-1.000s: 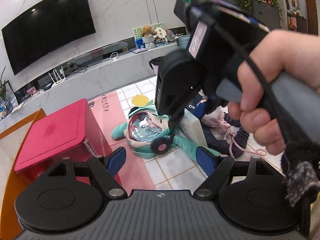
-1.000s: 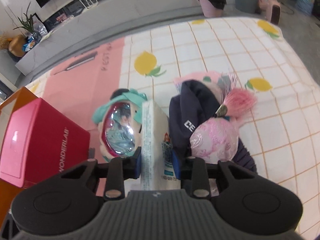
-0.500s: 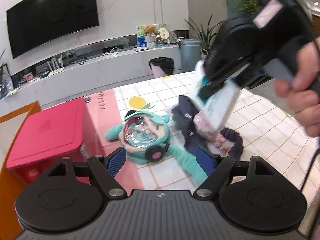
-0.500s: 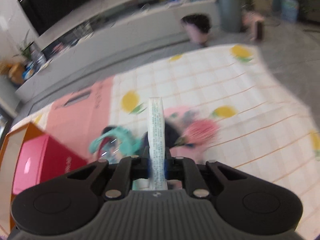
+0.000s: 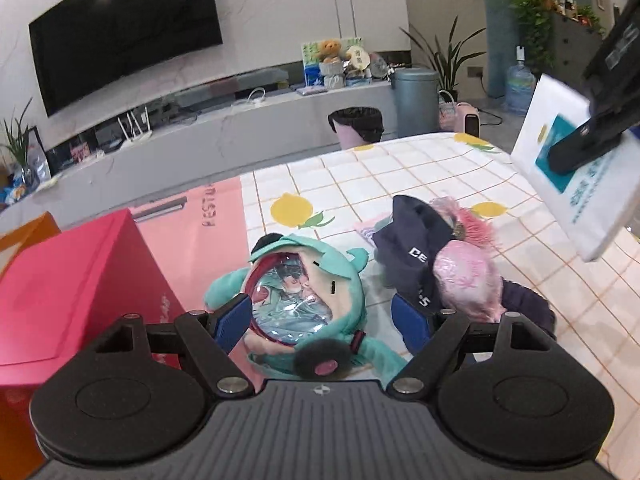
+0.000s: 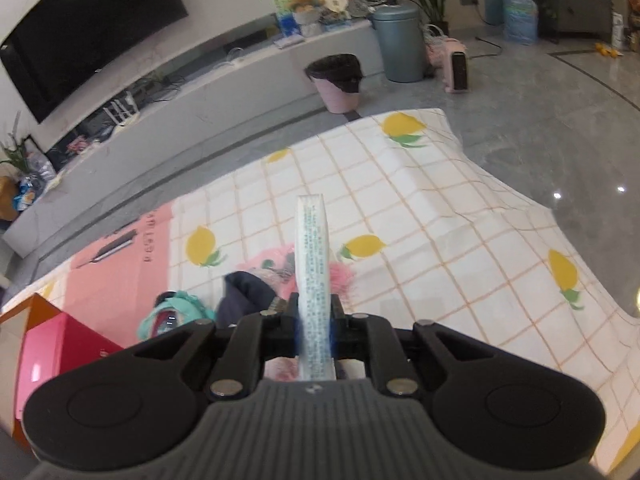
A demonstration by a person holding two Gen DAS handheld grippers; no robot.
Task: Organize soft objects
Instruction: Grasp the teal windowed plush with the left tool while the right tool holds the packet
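My right gripper (image 6: 315, 316) is shut on a white tissue pack (image 6: 314, 276), held edge-on and lifted above the lemon-print cloth (image 6: 440, 224). From the left wrist view that pack (image 5: 576, 184) hangs at the upper right in the right gripper's fingers (image 5: 580, 144). My left gripper (image 5: 322, 322) is open just above a teal plush doll (image 5: 304, 296) with a shiny face panel. Beside the doll lie a dark navy garment (image 5: 412, 240) and a pink satin pouch (image 5: 466, 276) with a fuzzy pink tassel.
A red box (image 5: 72, 284) stands at the left on an orange surface, with a pink mat (image 5: 208, 232) beside it. Beyond the table are a grey TV bench, a pink bin (image 5: 358, 128) with a black liner, a grey can and a water bottle.
The right gripper closed on the tissue pack and lifted it up and to the right, away from the pile. The left gripper shifted sideways, now centred over the teal doll.
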